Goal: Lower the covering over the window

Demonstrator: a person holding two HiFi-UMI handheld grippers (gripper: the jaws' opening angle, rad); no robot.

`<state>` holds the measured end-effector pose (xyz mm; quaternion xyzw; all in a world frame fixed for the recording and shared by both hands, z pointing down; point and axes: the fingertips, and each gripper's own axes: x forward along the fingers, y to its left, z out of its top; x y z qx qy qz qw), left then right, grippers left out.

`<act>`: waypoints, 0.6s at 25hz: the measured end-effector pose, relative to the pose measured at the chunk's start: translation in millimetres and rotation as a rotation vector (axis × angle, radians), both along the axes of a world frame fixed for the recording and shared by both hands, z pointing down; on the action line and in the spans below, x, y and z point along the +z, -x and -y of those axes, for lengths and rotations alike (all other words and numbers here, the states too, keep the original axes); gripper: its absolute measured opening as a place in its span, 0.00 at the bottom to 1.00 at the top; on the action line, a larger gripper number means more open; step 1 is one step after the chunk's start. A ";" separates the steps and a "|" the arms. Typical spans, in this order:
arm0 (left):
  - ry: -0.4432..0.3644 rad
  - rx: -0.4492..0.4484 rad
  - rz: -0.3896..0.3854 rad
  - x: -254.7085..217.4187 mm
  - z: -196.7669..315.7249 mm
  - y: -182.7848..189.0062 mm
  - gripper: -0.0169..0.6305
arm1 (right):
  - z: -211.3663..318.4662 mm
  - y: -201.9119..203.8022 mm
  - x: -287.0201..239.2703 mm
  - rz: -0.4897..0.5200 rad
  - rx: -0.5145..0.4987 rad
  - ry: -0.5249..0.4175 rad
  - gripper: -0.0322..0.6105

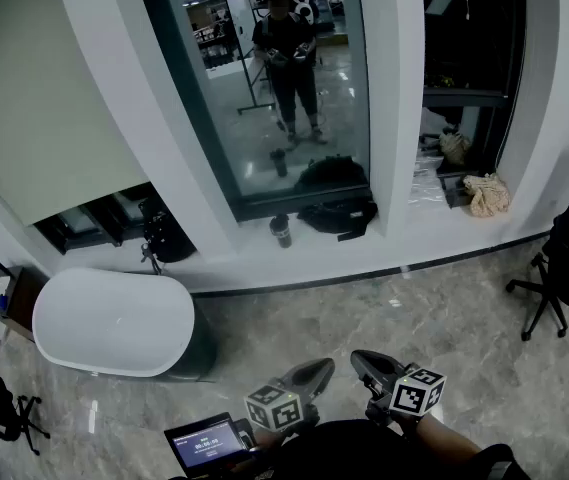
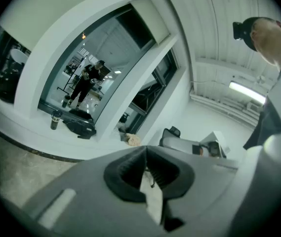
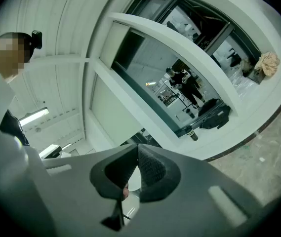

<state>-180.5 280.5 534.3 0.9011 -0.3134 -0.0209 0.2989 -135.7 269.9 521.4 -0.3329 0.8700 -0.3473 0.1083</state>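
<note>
Left gripper (image 1: 316, 370) and right gripper (image 1: 364, 361) closed, empty — bag (image 1: 336, 208), bottle (image 1: 281, 231) on sill (image 1: 314, 256).

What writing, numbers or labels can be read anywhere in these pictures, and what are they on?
No text can be read in any view.
On the small screen at the bottom of the head view: pale digits, too blurred to read.
On the dark cup: any label is too small to read.
On the cubes of the left gripper and right gripper: black-and-white square patterns only, no letters.
</note>
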 end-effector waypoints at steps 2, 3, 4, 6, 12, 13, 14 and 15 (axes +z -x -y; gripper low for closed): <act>-0.001 -0.001 -0.001 0.3 2.2 -0.7 0.03 | 1.6 -1.3 0.8 0.001 0.003 0.002 0.06; -0.001 -0.001 -0.001 0.3 2.8 -0.7 0.03 | 2.0 -1.5 1.0 0.001 0.004 0.002 0.06; 0.000 -0.002 -0.002 0.3 2.8 -0.5 0.03 | 1.8 -1.3 1.1 0.000 0.004 0.002 0.06; 0.002 -0.002 -0.004 0.1 1.5 -0.7 0.03 | 0.5 -1.3 1.0 -0.001 0.004 0.002 0.06; 0.006 -0.001 -0.005 1.2 -0.5 -5.5 0.03 | -2.2 -6.4 1.4 -0.002 0.008 0.004 0.06; 0.008 0.000 -0.005 1.4 -0.7 -6.4 0.03 | -2.6 -7.4 1.6 -0.002 0.009 0.006 0.06; 0.010 0.002 -0.005 1.4 -1.2 -7.9 0.03 | -3.0 -8.9 1.8 0.001 0.012 0.007 0.06; 0.011 0.004 -0.004 1.7 -1.7 -10.0 0.03 | -3.2 -11.0 2.1 0.005 0.015 0.010 0.06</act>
